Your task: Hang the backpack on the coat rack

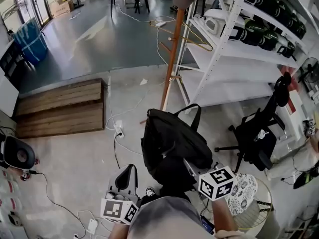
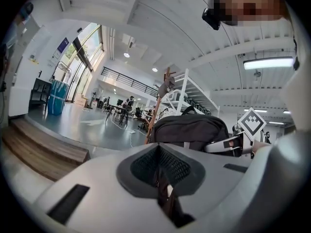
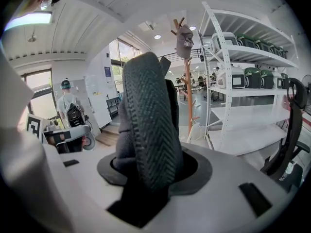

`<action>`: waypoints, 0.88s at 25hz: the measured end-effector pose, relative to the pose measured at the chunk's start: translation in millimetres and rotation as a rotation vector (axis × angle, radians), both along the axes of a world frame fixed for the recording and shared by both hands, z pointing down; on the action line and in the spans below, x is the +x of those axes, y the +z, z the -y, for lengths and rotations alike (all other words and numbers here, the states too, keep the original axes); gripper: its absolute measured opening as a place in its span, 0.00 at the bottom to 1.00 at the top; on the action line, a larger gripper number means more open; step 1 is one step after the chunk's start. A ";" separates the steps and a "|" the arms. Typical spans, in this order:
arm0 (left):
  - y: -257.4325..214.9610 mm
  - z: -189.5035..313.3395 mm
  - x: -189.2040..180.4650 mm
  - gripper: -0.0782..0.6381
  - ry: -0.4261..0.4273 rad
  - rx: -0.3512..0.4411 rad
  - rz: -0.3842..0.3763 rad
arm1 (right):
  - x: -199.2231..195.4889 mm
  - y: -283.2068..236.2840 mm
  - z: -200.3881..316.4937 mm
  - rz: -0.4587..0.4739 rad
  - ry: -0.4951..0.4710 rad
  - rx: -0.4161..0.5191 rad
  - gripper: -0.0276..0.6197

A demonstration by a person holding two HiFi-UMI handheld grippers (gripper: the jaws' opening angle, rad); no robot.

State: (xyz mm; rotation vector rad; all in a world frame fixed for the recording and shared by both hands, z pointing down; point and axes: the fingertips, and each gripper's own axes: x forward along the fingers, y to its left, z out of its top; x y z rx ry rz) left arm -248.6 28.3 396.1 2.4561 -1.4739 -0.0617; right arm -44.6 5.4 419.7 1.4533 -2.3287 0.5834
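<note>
Head view: backpack [image 1: 172,141] handle-first toward coatrack [image 1: 173,54]; right tongs [image 3: 147,176] pinch it, left tongs [image 2: 159,176] closed.

Left gripper [image 1: 128,171]: pale grey moulded shell, black jaws, dark mesh-textured pads [image 2: 175,166] set in rounded dark recess, black rectangular slots [image 2: 68,204] in shell either side. Left marker cube [image 1: 119,209]: white faces, black square patterns. Right gripper [image 1: 188,167]: same pale grey shell, same dark recess. Right marker cube [image 1: 216,183]: white, black squares. Person: grey short-sleeved top [image 1: 159,220].
</note>
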 end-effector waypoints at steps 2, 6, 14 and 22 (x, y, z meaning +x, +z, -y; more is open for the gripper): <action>2.3 6.1 -3.1 0.12 -0.003 -0.004 -0.005 | -6.7 -2.3 8.9 0.000 -0.006 0.006 0.34; 4.5 18.7 -5.5 0.12 -0.009 -0.013 -0.013 | -15.5 -5.3 28.0 0.008 -0.023 0.004 0.34; -4.0 69.3 3.3 0.12 -0.021 0.003 -0.001 | -19.7 -6.6 78.8 0.019 -0.080 -0.004 0.34; -16.2 136.2 18.3 0.12 -0.026 0.032 0.026 | -26.7 -6.7 140.6 0.011 -0.165 0.004 0.34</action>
